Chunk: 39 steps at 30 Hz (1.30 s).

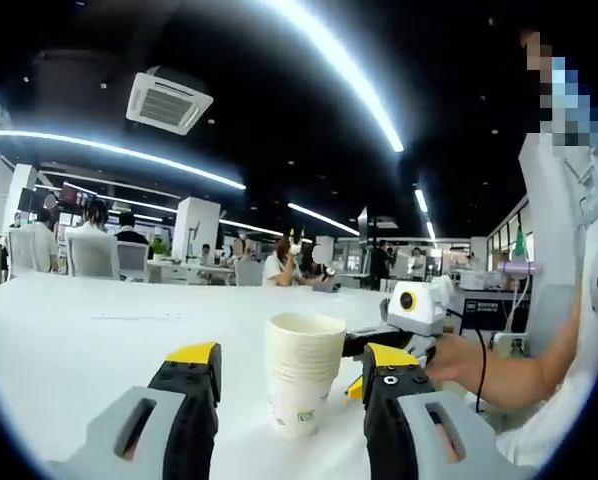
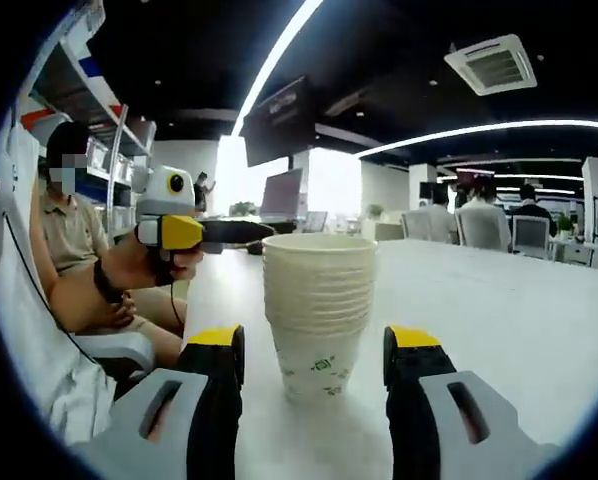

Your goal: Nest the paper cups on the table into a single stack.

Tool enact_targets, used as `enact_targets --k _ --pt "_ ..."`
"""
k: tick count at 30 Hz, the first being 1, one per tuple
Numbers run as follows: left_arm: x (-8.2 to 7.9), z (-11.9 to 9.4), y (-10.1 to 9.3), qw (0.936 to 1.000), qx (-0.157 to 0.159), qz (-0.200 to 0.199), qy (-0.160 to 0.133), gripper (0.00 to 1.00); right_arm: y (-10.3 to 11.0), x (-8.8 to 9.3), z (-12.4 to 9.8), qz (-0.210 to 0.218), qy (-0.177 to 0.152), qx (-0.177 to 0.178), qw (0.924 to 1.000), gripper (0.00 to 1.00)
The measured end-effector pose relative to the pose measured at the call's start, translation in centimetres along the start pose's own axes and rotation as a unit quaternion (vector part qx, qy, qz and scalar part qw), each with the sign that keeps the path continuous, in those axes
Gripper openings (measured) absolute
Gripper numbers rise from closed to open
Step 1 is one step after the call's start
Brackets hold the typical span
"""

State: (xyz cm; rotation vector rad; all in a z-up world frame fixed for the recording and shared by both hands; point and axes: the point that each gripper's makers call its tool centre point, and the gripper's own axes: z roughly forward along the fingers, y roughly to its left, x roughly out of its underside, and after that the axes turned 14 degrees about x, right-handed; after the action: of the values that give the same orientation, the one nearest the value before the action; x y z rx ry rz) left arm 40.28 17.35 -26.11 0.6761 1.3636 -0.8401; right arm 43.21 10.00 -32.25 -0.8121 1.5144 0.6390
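A single stack of paper cups (image 2: 319, 310) stands upright on the white counter (image 2: 499, 310) between the spread jaws of the right gripper (image 2: 314, 355) and of the left gripper (image 1: 291, 372), its small green print too blurred to read

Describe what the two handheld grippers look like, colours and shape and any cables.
Both match. The left gripper has two black jaws tipped with yellow pads, set in grey housings with slotted openings. The right gripper has the same build. Seen from the right gripper view, the left gripper carries a white box with a yellow-ringed lens. A thin black cable trails from the right gripper in the left gripper view.
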Motion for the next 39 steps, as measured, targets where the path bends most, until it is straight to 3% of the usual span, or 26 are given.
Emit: enact_targets --k 6,18,28,34,39 --pt "1.5 -0.3 0.1 0.9999 -0.007 -0.009 0.007 0.58 0.3 1.1 1.4 -0.006 0.023 -0.006 0.9997 0.54" --pt "1.8 -0.8 0.4 0.9998 -0.009 -0.015 0.002 0.55 0.5 1.6 2.5 0.005 0.035 -0.009 0.9993 0.50" --pt "1.7 -0.9 -0.1 0.9999 -0.008 -0.011 0.005 0.51 0.4 1.3 2.8 0.005 0.026 -0.013 0.9996 0.46" --pt "1.9 -1.0 -0.3 0.9998 -0.013 -0.016 0.007 0.49 -0.5 0.0 3.3 0.013 0.002 -0.019 0.9997 0.45" --pt "1.9 -1.0 -0.4 0.9997 -0.015 -0.019 0.007 0.48 -2.7 -1.9 4.7 0.004 -0.015 -0.013 0.9998 0.45"
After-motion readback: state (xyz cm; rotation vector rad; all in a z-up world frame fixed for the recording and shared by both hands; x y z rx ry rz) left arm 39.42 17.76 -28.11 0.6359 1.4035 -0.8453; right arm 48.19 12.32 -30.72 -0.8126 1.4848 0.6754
